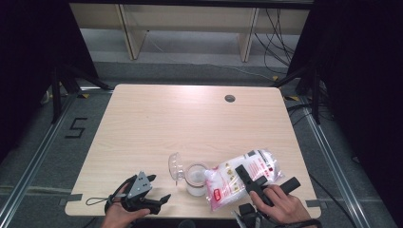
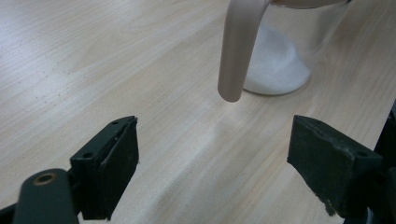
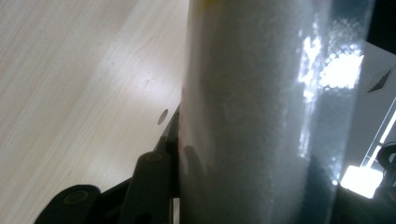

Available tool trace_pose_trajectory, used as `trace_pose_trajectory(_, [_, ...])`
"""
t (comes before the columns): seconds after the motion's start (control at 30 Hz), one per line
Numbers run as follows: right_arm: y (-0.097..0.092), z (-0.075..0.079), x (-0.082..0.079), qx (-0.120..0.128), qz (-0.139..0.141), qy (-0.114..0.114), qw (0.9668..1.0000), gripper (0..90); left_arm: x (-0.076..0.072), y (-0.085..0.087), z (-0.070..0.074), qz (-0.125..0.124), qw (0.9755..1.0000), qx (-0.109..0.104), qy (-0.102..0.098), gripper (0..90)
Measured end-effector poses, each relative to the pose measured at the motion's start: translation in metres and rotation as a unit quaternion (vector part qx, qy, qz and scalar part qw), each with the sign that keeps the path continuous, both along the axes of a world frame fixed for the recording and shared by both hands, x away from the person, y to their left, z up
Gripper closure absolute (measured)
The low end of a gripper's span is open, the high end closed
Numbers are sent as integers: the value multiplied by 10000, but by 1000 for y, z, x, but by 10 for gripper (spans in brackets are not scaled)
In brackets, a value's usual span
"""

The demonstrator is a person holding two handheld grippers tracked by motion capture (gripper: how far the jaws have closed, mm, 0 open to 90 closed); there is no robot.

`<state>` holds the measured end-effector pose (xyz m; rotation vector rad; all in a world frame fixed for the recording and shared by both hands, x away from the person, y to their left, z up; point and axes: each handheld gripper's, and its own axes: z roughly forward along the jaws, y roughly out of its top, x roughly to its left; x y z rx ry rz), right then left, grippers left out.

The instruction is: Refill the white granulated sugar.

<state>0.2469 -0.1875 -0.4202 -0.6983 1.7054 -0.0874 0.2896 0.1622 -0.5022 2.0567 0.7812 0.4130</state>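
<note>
Wood, glass and plastic under my cameras

I see a pale matt wood-grain table (image 1: 157,123), a clear glossy jar (image 1: 196,178), a shiny plastic bag (image 1: 237,178) of white grains, and rough black pads (image 2: 327,158).

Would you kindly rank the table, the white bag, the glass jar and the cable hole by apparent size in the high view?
1. Light wooden table
2. White granule-filled plastic bag
3. Clear glass jar
4. Small dark round cable hole

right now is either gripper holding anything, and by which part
The right gripper is shut on the bag of white grains, clamped across its middle. The left gripper is open and holds nothing.
</note>
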Motion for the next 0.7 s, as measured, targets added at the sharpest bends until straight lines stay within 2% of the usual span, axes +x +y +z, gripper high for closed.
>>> trace_pose_trajectory(0.07, [0, 0, 0, 1, 3, -2, 10000, 664, 0, 1, 0, -26, 10000, 56, 3, 161])
trace_pose_trajectory(0.1, [0, 0, 0, 1, 1, -3, 10000, 664, 0, 0, 0, 7, 10000, -8, 0, 161])
trace_pose_trajectory(0.3, [0, -1, 0, -1, 6, 35, 10000, 664, 0, 0, 0, -9, 10000, 43, 11, 161])
trace_pose_trajectory(0.4, [0, -1, 0, -2, -5, 32, 10000, 665, -1, -1, 0, 24, 10000, -49, -7, 161])
trace_pose_trajectory(0.53, [0, 0, -1, 69, -34, 71, 9999, 665, 0, 0, 0, -40, 10000, 66, -11, 161])
trace_pose_trajectory(0.7, [0, 0, -1, 30, 5, 32, 10000, 666, 0, -1, 0, 3, 10000, 23, -31, 161])
